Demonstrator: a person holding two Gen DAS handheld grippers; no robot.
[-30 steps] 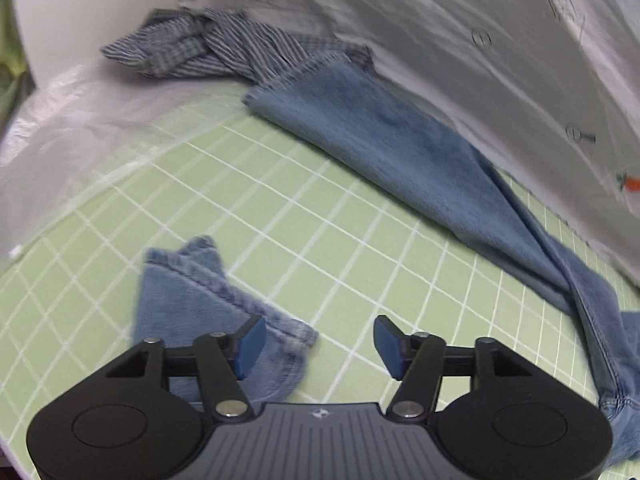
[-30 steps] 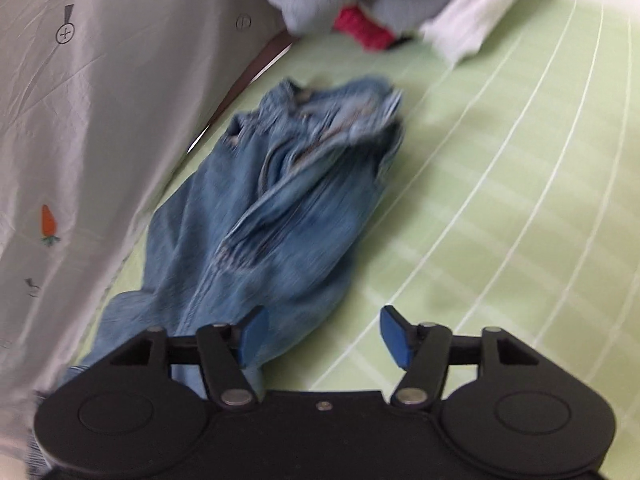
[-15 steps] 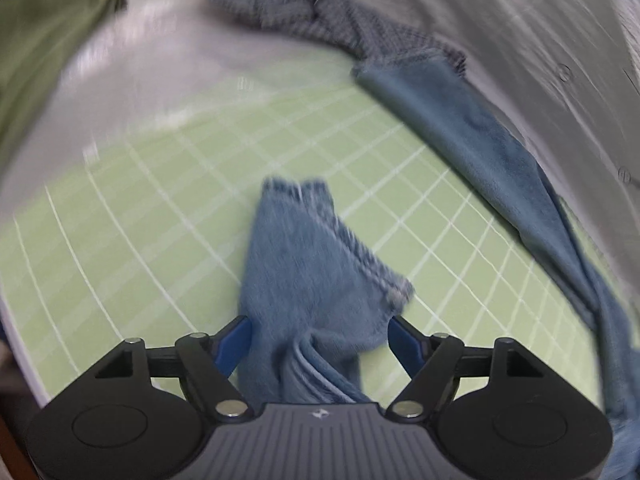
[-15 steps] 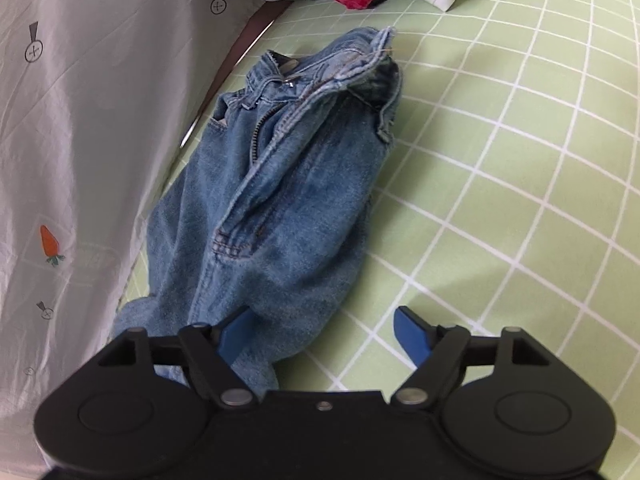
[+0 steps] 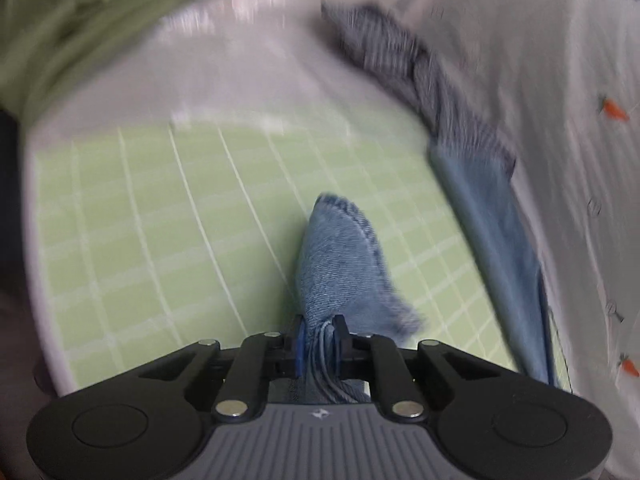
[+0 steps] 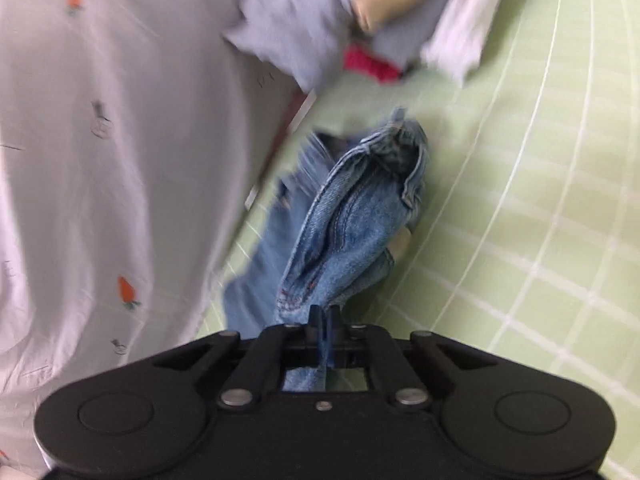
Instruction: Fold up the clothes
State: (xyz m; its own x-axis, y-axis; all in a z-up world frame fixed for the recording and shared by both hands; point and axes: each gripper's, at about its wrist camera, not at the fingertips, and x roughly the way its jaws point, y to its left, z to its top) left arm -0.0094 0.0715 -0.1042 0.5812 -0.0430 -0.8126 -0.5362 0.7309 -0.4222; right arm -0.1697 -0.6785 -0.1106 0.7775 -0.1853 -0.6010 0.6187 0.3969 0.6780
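Both the left gripper (image 5: 319,340) and right gripper (image 6: 325,334) pinch the jeans (image 6: 352,216), lifting them off the green grid mat (image 6: 540,220), probably to spread them for folding.

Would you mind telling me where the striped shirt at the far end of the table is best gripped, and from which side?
Grip the striped shirt at its bunched, twisted middle, coming from the open green mat side. The white sheet hems in its other side, and the jeans leg overlaps its near end. The blur hides any collar or hem.
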